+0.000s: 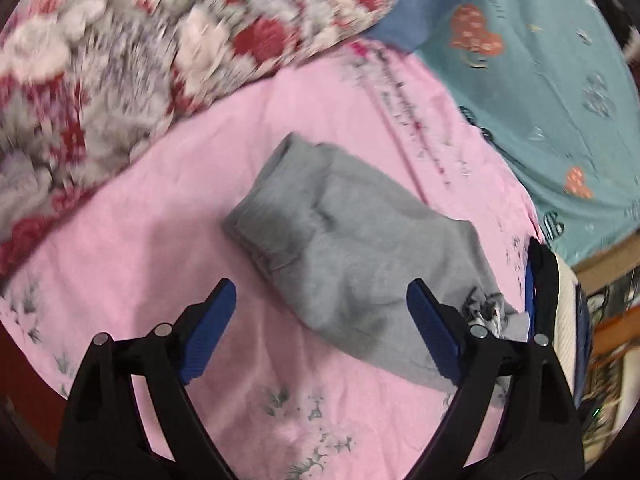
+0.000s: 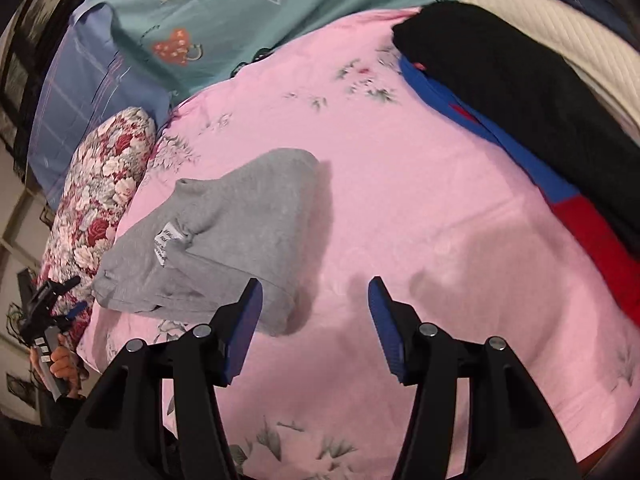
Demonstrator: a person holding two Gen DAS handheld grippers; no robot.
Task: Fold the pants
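Left gripper (image 1: 320, 316) gapes empty above my folded grey fleece pants (image 1: 340, 248), which lie compact on the pink floral bedsheet (image 1: 160, 200); right gripper (image 2: 316, 320) hangs parted beside them, so the fold looks finished.

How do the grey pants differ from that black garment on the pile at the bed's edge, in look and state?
The grey pants lie alone as a folded bundle in the middle of the pink sheet; the black garment tops a stack, over a blue and red item. The grey pants show a white label; the black garment shows none. Both lie flat, and neither is gripped.
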